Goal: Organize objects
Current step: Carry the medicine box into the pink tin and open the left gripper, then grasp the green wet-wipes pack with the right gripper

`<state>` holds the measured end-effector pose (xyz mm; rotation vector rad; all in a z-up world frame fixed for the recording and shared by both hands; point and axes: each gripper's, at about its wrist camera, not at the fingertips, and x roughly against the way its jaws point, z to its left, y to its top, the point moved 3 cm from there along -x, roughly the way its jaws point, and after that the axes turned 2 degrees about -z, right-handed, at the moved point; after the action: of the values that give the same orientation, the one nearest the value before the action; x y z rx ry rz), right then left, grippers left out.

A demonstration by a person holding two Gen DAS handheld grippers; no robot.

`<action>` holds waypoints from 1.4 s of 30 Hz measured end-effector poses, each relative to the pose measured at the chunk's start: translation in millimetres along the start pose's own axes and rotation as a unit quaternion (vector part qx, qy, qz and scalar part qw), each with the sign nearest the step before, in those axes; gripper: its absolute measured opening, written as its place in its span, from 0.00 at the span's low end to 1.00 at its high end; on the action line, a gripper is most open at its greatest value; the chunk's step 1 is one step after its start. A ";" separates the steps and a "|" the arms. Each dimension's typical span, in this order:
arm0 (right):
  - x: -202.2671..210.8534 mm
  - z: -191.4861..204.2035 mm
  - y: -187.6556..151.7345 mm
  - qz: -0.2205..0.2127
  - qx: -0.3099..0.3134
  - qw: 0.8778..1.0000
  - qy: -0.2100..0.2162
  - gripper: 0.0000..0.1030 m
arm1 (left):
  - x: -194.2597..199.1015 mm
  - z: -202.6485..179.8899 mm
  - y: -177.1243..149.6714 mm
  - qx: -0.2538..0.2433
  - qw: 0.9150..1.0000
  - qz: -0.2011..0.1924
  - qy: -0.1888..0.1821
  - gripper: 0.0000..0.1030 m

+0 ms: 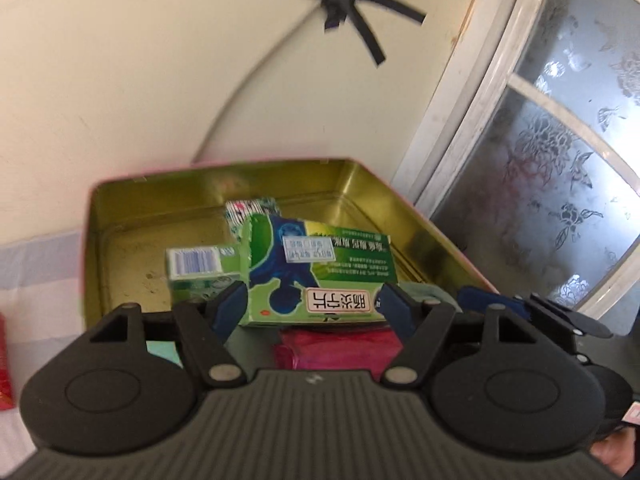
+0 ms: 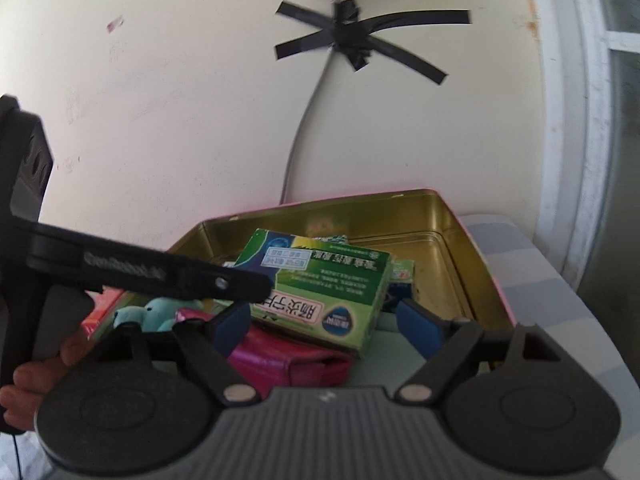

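Note:
A green medicine box [image 1: 320,264] lies tilted, its far end over the gold-lined tin [image 1: 120,208] and its near end on a pink wallet [image 1: 336,348]. My left gripper [image 1: 312,308] has its blue pads against the box's two sides. In the right wrist view the same green box [image 2: 320,280] sits between the pads of my right gripper [image 2: 326,324]; the right pad stands clear of it. The left gripper's black finger [image 2: 224,280] reaches onto the box from the left. A small green-white box [image 1: 196,268] and a patterned packet [image 1: 248,208] lie in the tin.
A teal plush toy [image 2: 156,312] lies left of the pink wallet [image 2: 296,364]. A person's hand [image 2: 24,384] holds the left gripper. The tin [image 2: 460,248] stands against a cream wall with black tape and a cable. A frosted window [image 1: 560,160] is at the right.

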<state>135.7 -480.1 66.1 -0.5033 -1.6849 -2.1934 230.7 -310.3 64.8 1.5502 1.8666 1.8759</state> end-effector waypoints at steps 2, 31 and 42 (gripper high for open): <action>14.6 1.4 -0.8 -0.013 -0.014 1.000 0.003 0.81 | 19.3 -3.1 -3.0 -0.012 1.000 -0.019 0.009 0.73; 44.1 209.0 -30.3 -0.014 0.075 0.993 0.087 0.83 | 191.7 205.9 -132.1 0.062 0.949 -0.080 0.299 0.73; -57.8 344.2 -59.9 0.068 0.168 0.971 0.159 0.80 | 237.9 316.3 -160.4 0.202 0.912 -0.104 0.342 0.73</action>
<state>185.7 -129.5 70.2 -0.1600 -1.7343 -1.7340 233.2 111.2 -3.4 0.7158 2.7153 2.2039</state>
